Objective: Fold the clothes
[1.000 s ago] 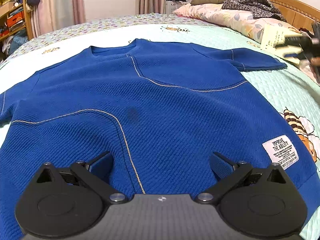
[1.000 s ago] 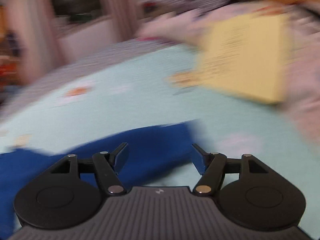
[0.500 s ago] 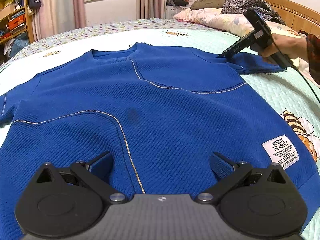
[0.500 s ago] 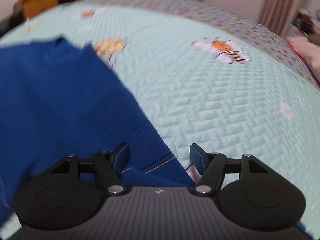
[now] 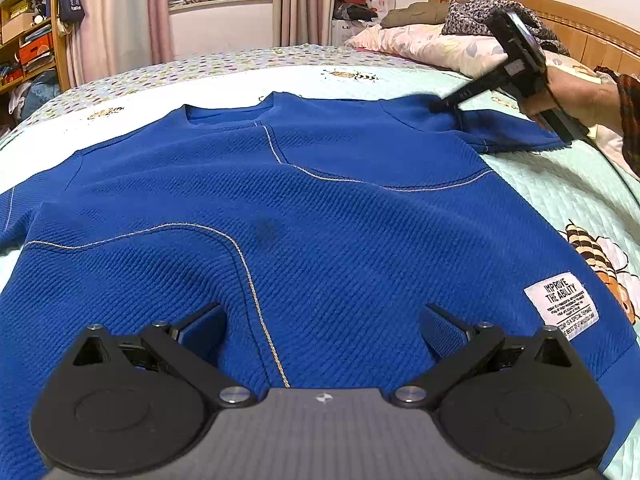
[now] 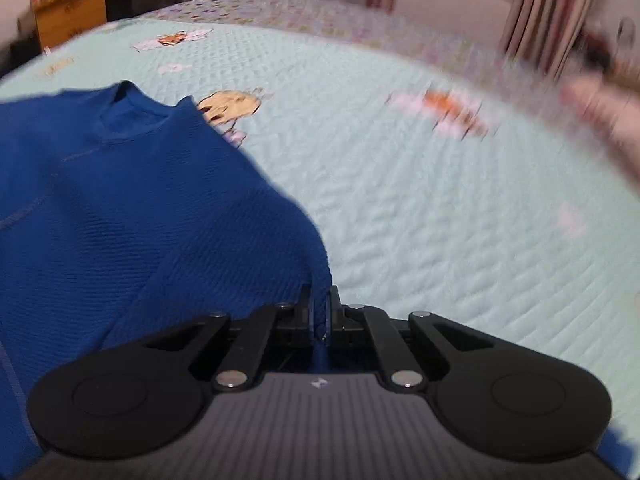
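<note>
Left wrist view
Shirt: a blue T-shirt point(image 5: 320, 208) is lying flat, front up, on the quilted bedspread point(image 5: 568, 184), neck towards the window; pale curved stitching and a dark spot are showing mid-chest, a white label point(image 5: 561, 307) near the hem.
Left gripper: the left gripper point(image 5: 322, 322) is hovering over the hem, fingers spread wide, gripping nothing.
Right gripper: the right gripper point(image 5: 440, 106), held by a hand point(image 5: 576, 98), is reaching the far sleeve point(image 5: 504, 132).
Surroundings: pillow point(image 5: 424, 46), wooden headboard point(image 5: 580, 28), curtains, shelves.

Right wrist view
Right gripper: its fingers point(image 6: 308, 312) are pressing together, pinching a fold of blue cloth; the fabric is rising to the jaws.
Shirt: collar is lying at upper left.
Blur: the background is smearing; details unclear.
</note>
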Demonstrator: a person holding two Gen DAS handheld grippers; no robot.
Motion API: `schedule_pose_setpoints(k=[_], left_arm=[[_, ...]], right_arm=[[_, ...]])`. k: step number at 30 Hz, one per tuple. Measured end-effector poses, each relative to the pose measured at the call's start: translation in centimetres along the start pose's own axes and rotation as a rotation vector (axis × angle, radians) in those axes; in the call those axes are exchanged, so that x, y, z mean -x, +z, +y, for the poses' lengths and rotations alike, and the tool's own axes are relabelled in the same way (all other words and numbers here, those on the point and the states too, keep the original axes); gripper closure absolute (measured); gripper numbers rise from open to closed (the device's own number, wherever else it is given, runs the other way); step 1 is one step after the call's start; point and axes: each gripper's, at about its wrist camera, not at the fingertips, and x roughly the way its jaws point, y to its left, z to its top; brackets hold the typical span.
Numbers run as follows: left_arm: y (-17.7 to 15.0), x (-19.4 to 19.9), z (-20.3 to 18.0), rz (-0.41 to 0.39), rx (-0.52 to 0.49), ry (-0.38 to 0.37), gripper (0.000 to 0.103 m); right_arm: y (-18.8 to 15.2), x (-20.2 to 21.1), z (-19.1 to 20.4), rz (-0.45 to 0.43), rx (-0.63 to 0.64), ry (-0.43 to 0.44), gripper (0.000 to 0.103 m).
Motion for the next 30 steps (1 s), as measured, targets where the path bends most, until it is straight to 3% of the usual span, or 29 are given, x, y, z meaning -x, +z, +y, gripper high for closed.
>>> schedule_pose_setpoints(k=[5, 8, 9, 10, 12, 14, 15, 17, 20, 24, 27, 30], left_arm=[[-0.1, 0.0, 0.0, 0.0, -0.001, 0.001, 0.001], [-0.2, 0.1, 0.0, -0.001, -0.001, -0.001, 0.001], [-0.2, 0.2, 0.0, -0.002, 0.0, -0.002, 0.001], [-0.3, 0.2, 0.0, -0.002, 0.0, -0.002, 0.001], [-0.3, 0.2, 0.0, -0.004, 0.001, -0.003, 0.001], [-0.3, 0.2, 0.0, -0.005, 0.001, -0.002, 0.001], [-0.3, 0.2, -0.1, -0.005, 0.001, -0.001, 0.001], [-0.3, 0.2, -0.2, -0.005, -0.001, 0.002, 0.0], [-0.3, 0.2, -0.3, -0.004, -0.002, 0.007, 0.0], [-0.2, 0.1, -0.7, 0.001, -0.009, 0.022, 0.0], [-0.2, 0.0, -0.8, 0.004, -0.012, 0.031, 0.0], [-0.2, 0.0, -0.9, 0.004, -0.011, 0.036, 0.0]], right_arm=[[1.2, -1.4, 0.4, -0.038, -0.005, -0.108, 0.095], [2.0, -2.3, 0.6, -0.061, -0.008, -0.173, 0.08], [2.2, -2.6, 0.7, -0.068, -0.009, -0.195, 0.067], [2.2, -2.3, 0.1, -0.093, -0.057, -0.199, 0.065], [0.5, 0.9, -2.7, -0.224, -0.267, -0.172, 0.065], [-2.6, 5.0, -5.8, -0.361, -0.515, -0.192, 0.051], [-4.5, 6.9, -7.2, -0.412, -0.643, -0.221, 0.039], [-9.6, 10.8, -9.7, -0.516, -0.908, -0.236, 0.036], [-16.4, 14.2, -11.6, -0.54, -1.137, -0.251, 0.036], [-21.3, 14.7, -12.6, -0.468, -1.251, -0.372, 0.035], [-22.6, 12.5, -14.2, -0.503, -1.314, -0.255, 0.035], [-20.9, 10.3, -15.2, -0.508, -1.258, -0.223, 0.034]])
